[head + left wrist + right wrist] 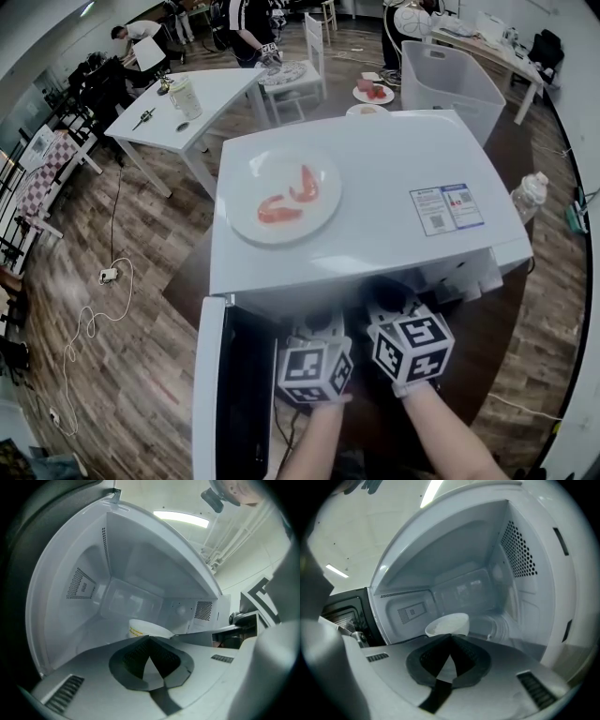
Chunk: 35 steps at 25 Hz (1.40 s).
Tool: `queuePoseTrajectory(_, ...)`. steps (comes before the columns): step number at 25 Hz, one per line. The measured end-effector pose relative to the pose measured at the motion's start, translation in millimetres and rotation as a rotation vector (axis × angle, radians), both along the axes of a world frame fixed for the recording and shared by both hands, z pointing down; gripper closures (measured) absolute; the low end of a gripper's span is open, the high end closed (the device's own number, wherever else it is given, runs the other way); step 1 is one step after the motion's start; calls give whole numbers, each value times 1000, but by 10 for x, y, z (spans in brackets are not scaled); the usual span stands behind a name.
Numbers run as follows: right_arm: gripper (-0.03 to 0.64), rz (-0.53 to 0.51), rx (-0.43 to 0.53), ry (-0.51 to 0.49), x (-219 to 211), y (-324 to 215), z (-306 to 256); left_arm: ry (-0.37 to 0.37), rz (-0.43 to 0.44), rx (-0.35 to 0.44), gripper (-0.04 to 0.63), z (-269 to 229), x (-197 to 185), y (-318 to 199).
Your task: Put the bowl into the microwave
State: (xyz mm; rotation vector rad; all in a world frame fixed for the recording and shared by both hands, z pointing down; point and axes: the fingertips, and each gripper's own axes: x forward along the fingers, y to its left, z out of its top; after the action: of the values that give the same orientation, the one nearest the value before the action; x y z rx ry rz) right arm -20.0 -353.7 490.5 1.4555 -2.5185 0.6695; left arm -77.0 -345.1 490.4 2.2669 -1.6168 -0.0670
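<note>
As both sit at the open microwave (375, 169), we see L gripper (150, 638) & R gripper (451, 636) each clenched on bowl (447, 624) rim, bowl inside cavity.

1. Both bare forearms are reaching forward side by side, the left forearm (314, 442) close to the right forearm (452, 437).
2. The left gripper (149, 640) is pointing away from the person, its jaws drawn together at the tips; whether they are pinching anything is unclear.
3. The right gripper (450, 638) is lying just to the right of the left one, its jaws closing on the rim of the white bowl (447, 624).
4. The marker cubes are sitting at the near ends, the right one slightly farther.
</note>
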Motion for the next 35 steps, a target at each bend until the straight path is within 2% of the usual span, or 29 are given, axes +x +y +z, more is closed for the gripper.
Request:
queuePoseTrajectory(11,612,-5,-3,6,-7,-51,2,-1,8,-5,583,3,21,-23)
queuePoseTrajectory(18,611,4,34,7,38,-29,-40,6,5,-15,583,50,26,7)
queuePoseTrajectory(21,611,-18,42,-40,21,18,-74,9,2,-17,583,62,26,43)
queuePoseTrajectory(24,611,-59,13,-142,-25,104,-85,18,4,-18,583,53,45,92)
queuePoseTrajectory(26,614,-89,10,-149,-43,170,-73,19,11,-16,583,44,76,127)
queuePoseTrajectory(29,614,-130,18,-107,-70,271,-57,-23,33,-5,583,37,152,199)
queuePoseTrajectory(31,615,-135,-2,-115,-64,330,-41,-63,55,7,583,18,220,255)
queuePoseTrajectory(35,615,-142,-4,-106,-20,436,-67,-70,72,20,583,-28,294,357)
